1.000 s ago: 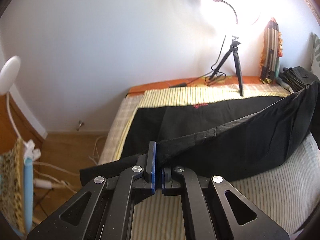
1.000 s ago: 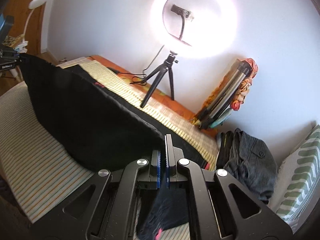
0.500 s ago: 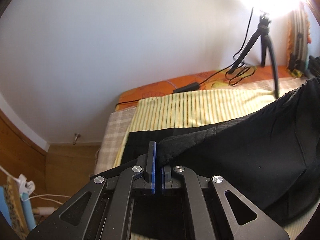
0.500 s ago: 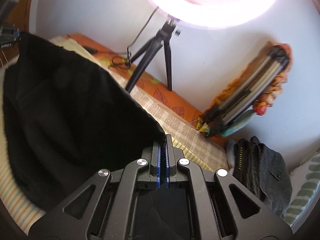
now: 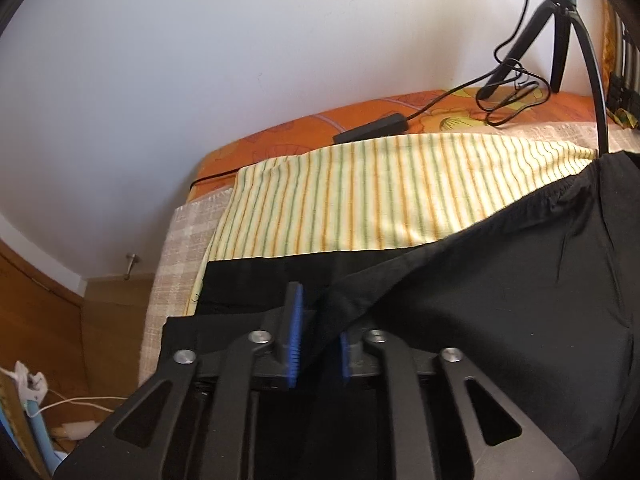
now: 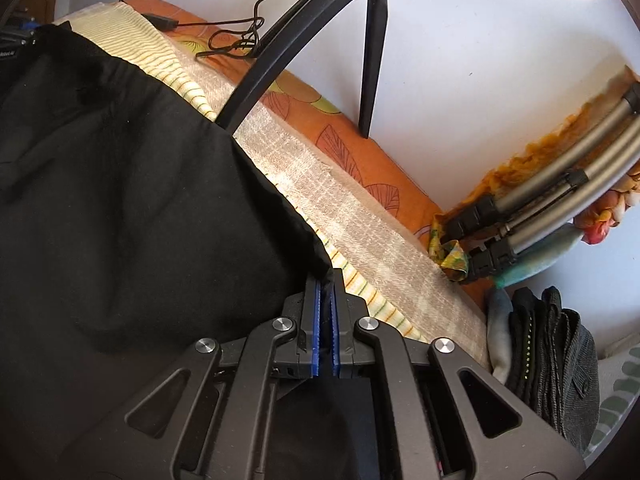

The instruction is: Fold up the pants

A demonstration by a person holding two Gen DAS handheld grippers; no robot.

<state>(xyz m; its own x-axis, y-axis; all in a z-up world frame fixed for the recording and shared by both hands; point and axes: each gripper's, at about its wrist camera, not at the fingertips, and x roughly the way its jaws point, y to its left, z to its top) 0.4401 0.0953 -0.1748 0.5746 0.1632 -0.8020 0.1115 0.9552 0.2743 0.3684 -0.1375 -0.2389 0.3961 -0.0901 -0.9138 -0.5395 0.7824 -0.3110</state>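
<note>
The left tongs (image 5: 316, 336) stand parted, blue pads apart, a fold of the black pants (image 5: 480, 300) running loosely between them; the pants lie spread over the striped sheet (image 5: 360, 200) on the bed (image 5: 176, 264), their far edge lifted; to the right, the right tongs (image 6: 325, 316) are pressed together on a corner of the pants (image 6: 140, 200); a black tripod (image 6: 372, 40) stands at the far side by the wall; folded dark clothes (image 6: 560, 360) sit far right.
</note>
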